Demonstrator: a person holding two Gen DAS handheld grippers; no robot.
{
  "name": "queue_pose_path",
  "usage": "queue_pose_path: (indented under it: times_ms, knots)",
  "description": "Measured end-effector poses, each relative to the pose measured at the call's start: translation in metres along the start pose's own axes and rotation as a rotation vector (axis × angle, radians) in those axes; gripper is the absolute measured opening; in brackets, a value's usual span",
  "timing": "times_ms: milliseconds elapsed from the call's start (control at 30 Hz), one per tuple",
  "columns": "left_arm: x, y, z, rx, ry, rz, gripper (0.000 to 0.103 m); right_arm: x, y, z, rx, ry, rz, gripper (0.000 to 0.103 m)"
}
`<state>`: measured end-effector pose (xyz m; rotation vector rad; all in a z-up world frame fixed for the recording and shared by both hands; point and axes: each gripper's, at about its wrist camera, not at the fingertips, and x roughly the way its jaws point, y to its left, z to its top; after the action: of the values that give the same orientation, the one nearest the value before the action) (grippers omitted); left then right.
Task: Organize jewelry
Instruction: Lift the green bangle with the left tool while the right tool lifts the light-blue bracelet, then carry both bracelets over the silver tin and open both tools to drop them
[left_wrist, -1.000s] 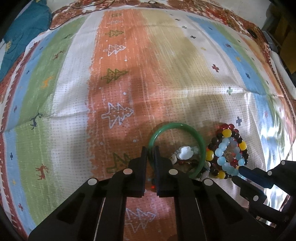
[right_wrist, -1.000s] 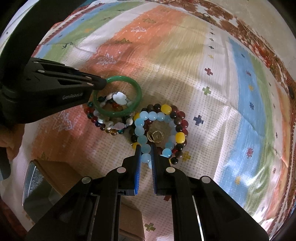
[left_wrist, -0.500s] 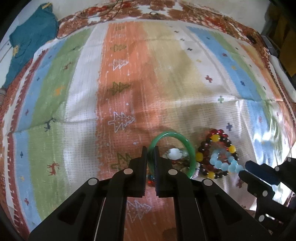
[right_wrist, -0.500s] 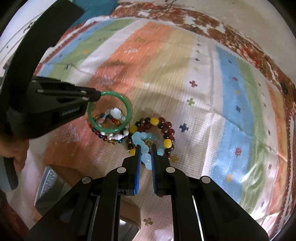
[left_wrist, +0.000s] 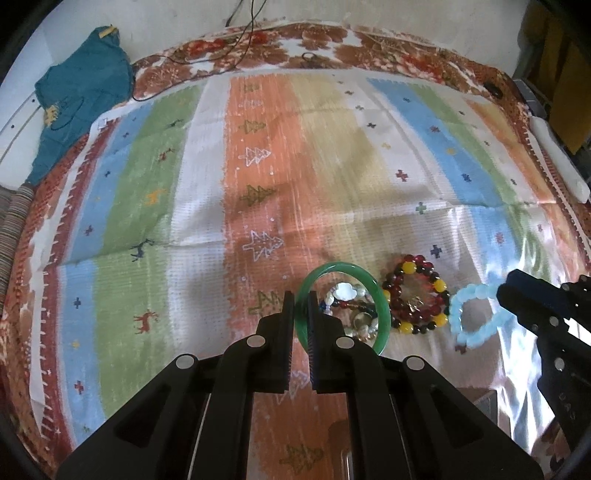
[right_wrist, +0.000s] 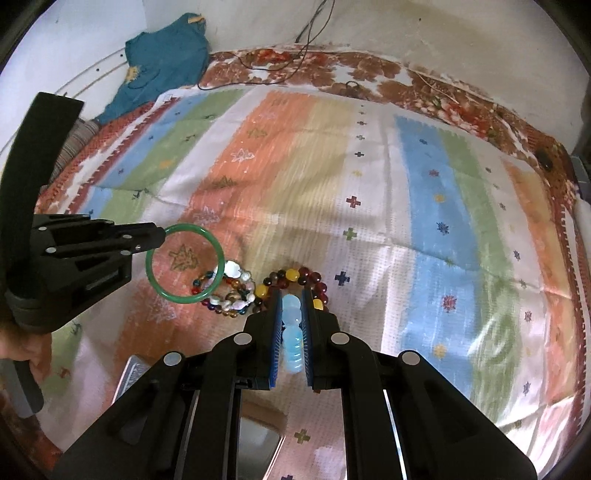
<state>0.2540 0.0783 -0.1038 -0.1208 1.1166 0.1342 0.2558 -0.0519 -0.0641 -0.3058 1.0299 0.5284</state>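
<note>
My left gripper (left_wrist: 302, 303) is shut on a green bangle (left_wrist: 347, 269) and holds it lifted above the striped cloth; the bangle also shows in the right wrist view (right_wrist: 184, 264) at the left gripper's tip (right_wrist: 160, 236). My right gripper (right_wrist: 290, 301) is shut on a pale blue bead bracelet (right_wrist: 292, 334), raised off the cloth; it hangs from the right gripper (left_wrist: 504, 293) in the left wrist view (left_wrist: 476, 314). A dark red and yellow bead bracelet (left_wrist: 415, 293) and a mixed-bead bracelet with a white flower (right_wrist: 231, 291) lie on the cloth.
A striped cloth (left_wrist: 258, 166) covers the surface. A box with a shiny inside (right_wrist: 258, 439) sits at the near edge below my right gripper. A teal garment (left_wrist: 81, 92) lies at the far left. A thin cable (right_wrist: 306, 40) runs along the back wall.
Both grippers have risen and drawn back. The green bangle and the pale blue bracelet have come up off the pile and apart from the other two bracelets.
</note>
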Motion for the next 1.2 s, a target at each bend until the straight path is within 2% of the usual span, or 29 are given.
queue_pose_path:
  times_ms: [367, 500, 867, 1200]
  knots:
    - [-0.039, -0.005, -0.017, 0.005, -0.055, -0.014, 0.006, -0.030, 0.002, -0.008, 0.005, -0.063, -0.031, 0.011]
    - [-0.059, -0.013, -0.024, 0.010, -0.094, -0.053, 0.006, -0.041, -0.003, -0.014, 0.026, -0.083, -0.030, 0.011]
    - [-0.095, -0.029, -0.046, 0.032, -0.152, -0.095, 0.006, -0.076, -0.002, -0.027, 0.045, -0.137, 0.021, 0.011]
    - [-0.128, -0.039, -0.069, 0.058, -0.212, -0.095, 0.006, -0.100, 0.005, -0.044, 0.040, -0.179, 0.045, 0.011]
